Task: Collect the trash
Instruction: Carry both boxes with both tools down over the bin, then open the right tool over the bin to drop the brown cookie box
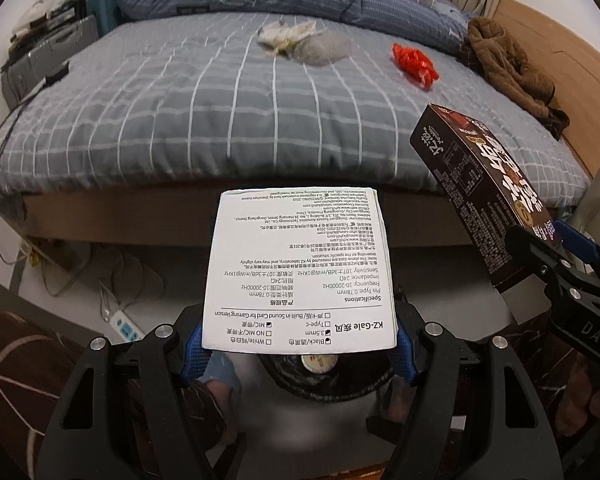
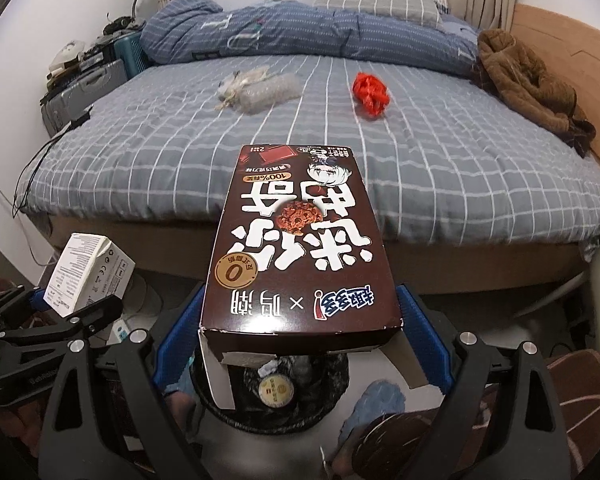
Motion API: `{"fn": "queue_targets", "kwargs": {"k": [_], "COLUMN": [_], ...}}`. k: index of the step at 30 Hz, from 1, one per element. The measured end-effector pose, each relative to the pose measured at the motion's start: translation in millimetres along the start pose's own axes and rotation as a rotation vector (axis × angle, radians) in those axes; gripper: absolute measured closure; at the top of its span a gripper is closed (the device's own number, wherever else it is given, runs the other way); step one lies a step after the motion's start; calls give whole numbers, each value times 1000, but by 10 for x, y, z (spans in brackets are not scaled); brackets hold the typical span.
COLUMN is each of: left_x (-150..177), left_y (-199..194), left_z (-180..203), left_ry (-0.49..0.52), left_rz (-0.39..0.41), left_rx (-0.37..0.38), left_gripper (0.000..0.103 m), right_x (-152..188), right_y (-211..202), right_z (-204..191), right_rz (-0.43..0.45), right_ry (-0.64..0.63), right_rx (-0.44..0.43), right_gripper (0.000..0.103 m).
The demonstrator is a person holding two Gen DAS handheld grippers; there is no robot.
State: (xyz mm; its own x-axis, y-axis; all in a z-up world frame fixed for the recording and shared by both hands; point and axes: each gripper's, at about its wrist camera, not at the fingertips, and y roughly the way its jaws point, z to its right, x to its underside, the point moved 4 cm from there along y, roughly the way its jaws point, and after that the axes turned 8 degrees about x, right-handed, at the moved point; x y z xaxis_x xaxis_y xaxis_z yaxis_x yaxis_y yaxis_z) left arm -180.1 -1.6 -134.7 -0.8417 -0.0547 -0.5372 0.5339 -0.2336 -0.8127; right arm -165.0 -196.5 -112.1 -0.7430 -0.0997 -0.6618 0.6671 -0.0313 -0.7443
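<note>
We saw the left tongs (image 1: 300, 344) clamped wide on a white box (image 1: 300, 272), and the right tongs (image 2: 300, 344) gripping a brown snack box (image 2: 300, 240), both above a black-lined bin (image 2: 272, 396) beside the bed (image 2: 460, 168); only the right view showed the bin's open mouth plainly; a red wrapper (image 1: 416, 65) and clear plastic (image 1: 300, 42) lay on the bed.

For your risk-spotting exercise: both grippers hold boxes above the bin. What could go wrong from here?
1. The brown snack box in the right gripper is long, with an open flap; it could catch the bin rim and fall outside.
2. The white earphone box in the left gripper hangs close beside it; dropping both together may make them collide.
3. The red wrapper and clear plastic on the bed may be forgotten.
</note>
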Motion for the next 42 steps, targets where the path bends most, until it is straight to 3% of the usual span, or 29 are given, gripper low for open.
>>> {"fn": "queue_targets", "kwargs": {"k": [9,28,42], "left_x": [185,241,303], "left_y": [326,993,1453], "left_z": [-120,-299,-529], "left_ry": [-3,9,-65], "left_rz": [-71,-182,-250], "left_rx": [-26,-75,-89], "left_gripper": [34,34,34], "right_x": [249,470,679], "right_y": [269,955,1453], "right_z": [-79,-235,-459], "right_rz": [-115,-298,-397], "right_ry": [-32,-72,-99], "right_rx": [-13,-13,-31], "right_gripper": [15,15,15]}}
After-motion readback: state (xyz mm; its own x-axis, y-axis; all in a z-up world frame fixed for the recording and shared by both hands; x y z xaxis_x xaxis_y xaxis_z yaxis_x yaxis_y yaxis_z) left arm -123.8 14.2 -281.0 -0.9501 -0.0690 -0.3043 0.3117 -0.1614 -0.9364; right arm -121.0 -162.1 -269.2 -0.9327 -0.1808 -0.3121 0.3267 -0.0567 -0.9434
